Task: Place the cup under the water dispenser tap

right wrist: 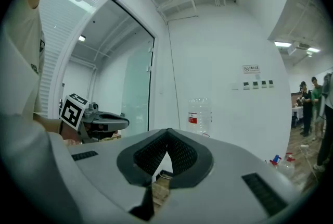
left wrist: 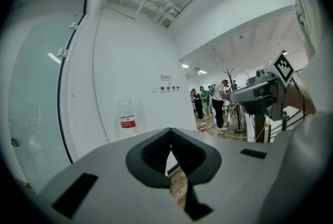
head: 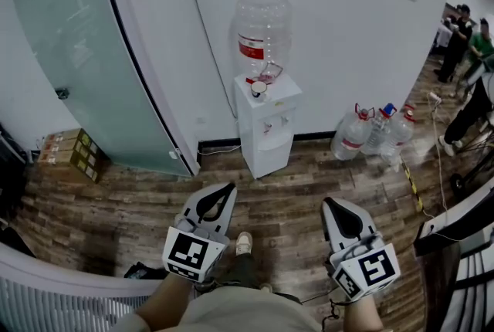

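A white water dispenser [head: 266, 130] stands against the far wall with a clear bottle [head: 262, 33] on top. A small white cup [head: 258, 89] sits on the dispenser's top, beside the bottle's neck. Both grippers hang low near my body, well short of the dispenser and pointing towards it. My left gripper [head: 229, 186] has its jaws together with nothing between them. My right gripper [head: 326, 201] is shut and empty too. In the left gripper view the left gripper [left wrist: 170, 130] points just right of the bottle [left wrist: 128, 119]. In the right gripper view the right gripper [right wrist: 167, 130] points just left of the bottle [right wrist: 199, 116].
Three spare water jugs [head: 378, 130] stand on the wooden floor right of the dispenser. A glass door [head: 85, 52] and cardboard boxes [head: 73, 153] are at the left. People [head: 463, 29] stand at the far right. A cable [head: 413, 184] runs along the floor at right.
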A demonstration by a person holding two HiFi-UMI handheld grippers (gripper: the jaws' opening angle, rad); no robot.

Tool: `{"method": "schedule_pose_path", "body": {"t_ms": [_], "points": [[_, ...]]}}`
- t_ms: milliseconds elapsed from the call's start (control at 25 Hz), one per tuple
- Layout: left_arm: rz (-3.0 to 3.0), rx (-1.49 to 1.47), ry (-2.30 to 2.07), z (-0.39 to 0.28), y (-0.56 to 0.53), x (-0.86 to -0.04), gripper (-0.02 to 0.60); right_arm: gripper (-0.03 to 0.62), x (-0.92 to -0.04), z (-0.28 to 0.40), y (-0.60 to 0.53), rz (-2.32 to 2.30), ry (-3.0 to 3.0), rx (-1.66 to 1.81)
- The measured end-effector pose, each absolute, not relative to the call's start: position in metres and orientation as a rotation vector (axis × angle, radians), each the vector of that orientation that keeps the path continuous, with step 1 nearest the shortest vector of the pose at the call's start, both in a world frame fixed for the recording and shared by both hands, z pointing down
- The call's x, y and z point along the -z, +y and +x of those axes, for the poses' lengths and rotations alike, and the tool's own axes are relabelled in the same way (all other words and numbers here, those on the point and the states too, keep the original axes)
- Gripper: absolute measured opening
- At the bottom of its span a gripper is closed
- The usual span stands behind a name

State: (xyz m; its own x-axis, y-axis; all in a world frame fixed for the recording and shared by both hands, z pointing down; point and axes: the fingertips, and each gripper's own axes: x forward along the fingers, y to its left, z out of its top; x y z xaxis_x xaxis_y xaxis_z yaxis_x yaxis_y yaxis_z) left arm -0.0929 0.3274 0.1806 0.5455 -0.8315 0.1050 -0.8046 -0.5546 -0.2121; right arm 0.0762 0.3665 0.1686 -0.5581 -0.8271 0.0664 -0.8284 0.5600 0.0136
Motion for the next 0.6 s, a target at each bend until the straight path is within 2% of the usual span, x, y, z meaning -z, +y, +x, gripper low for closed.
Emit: {"method": "schedule_pose_path", "body": {"t_ms": [600], "points": [[-2.699, 0.274, 1.401, -0.097, 0.204, -0.208, 0.006, 0.006, -0.201, 0.068, 0.243, 1.437, -2.685, -0.095]]}}
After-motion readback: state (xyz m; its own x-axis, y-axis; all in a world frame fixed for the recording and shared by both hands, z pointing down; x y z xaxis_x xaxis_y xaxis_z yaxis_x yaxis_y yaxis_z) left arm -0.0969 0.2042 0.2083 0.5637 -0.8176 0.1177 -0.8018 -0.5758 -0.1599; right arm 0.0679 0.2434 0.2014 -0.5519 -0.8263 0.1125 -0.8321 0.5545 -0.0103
